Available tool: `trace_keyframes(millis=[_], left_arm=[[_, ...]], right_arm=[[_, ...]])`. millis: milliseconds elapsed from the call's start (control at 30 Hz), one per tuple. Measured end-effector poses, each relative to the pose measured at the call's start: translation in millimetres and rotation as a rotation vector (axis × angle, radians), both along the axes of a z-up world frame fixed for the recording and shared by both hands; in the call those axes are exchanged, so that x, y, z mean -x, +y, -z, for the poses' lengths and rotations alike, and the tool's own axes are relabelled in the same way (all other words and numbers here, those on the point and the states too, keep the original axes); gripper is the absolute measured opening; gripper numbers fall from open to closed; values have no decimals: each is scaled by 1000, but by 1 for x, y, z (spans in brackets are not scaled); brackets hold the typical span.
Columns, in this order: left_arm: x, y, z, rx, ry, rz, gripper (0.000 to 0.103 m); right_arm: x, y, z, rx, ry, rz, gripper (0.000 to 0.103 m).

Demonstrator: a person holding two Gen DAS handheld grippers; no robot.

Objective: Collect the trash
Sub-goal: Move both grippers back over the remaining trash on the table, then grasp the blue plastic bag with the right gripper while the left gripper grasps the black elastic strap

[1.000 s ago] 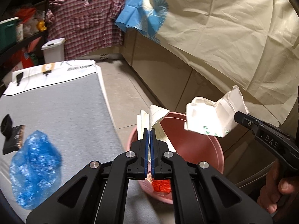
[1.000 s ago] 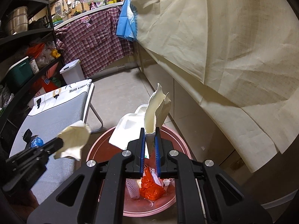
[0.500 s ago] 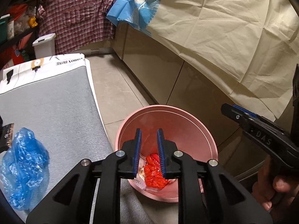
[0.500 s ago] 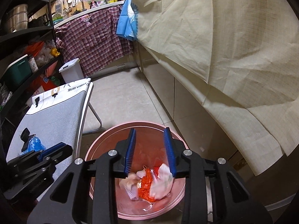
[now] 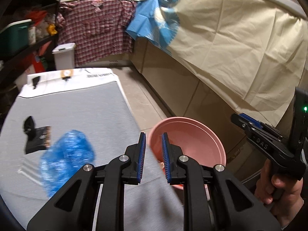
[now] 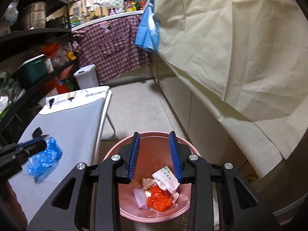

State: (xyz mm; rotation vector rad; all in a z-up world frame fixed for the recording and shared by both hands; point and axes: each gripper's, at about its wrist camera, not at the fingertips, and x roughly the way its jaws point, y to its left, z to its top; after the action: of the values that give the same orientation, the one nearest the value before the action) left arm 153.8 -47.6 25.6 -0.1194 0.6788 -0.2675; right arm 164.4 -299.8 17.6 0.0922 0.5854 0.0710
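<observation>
My left gripper is open and holds nothing; it hangs over the edge of the grey board, between the blue plastic bag and the pink bin. A black wrapper lies beyond the bag. My right gripper is open and empty above the pink bin. Inside the bin lie a white paper carton, an orange bag and white mesh. The left gripper's tip sits just before the blue bag.
Cabinets draped with a beige cloth run along the right of the bin. A white lidded bin and a hanging plaid shirt stand at the far end. Dark shelves with clutter line the left. Tiled floor lies between.
Both grippers opened and their paper pieces dropped into the pink bin. The left gripper then swung left, from over the bin to the board's edge near the blue bag.
</observation>
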Motion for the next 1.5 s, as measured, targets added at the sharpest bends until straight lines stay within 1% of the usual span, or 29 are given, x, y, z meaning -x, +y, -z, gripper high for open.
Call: trace_keyframes(millis=[233, 367, 467, 600, 733, 800, 900, 1067, 1133, 1167, 1233, 1300, 1367, 1400, 1500], left_arm=[[18, 64, -24, -6, -32, -79, 18], [20, 107, -38, -18, -52, -138, 18], [20, 137, -48, -31, -70, -181, 18], [17, 167, -51, -50, -79, -225, 18], [14, 202, -39, -27, -73, -297, 18], [13, 219, -27, -6, -59, -338, 18], [5, 237, -1, 19, -11, -401, 18], [-5, 251, 23, 15, 14, -423, 18], [-11, 254, 30, 25, 27, -421, 18], [-14, 254, 33, 29, 31, -417, 18], [-21, 252, 39, 24, 36, -406, 21], [-25, 250, 43, 21, 40, -390, 38], [-32, 247, 47, 19, 48, -378, 48], [-35, 247, 49, 18, 51, -377, 51], [-48, 245, 57, 14, 73, -376, 52]], right_arm=[[21, 17, -15, -7, -22, -60, 32], [28, 31, -23, -34, -32, -90, 32], [29, 50, -28, -55, -38, -128, 32], [26, 80, -27, -97, -15, -184, 32], [18, 119, -18, -117, 14, -246, 32], [13, 137, -11, -116, 32, -269, 32], [3, 167, 5, -114, 72, -313, 32], [-12, 207, 29, -105, 121, -373, 32], [-17, 217, 38, -105, 138, -392, 34], [-20, 222, 41, -99, 142, -399, 37], [-25, 230, 51, -91, 161, -420, 40], [-30, 238, 59, -90, 187, -441, 47], [-35, 242, 64, -97, 208, -455, 53], [-37, 244, 66, -100, 215, -460, 56], [-43, 250, 74, -92, 245, -472, 57]])
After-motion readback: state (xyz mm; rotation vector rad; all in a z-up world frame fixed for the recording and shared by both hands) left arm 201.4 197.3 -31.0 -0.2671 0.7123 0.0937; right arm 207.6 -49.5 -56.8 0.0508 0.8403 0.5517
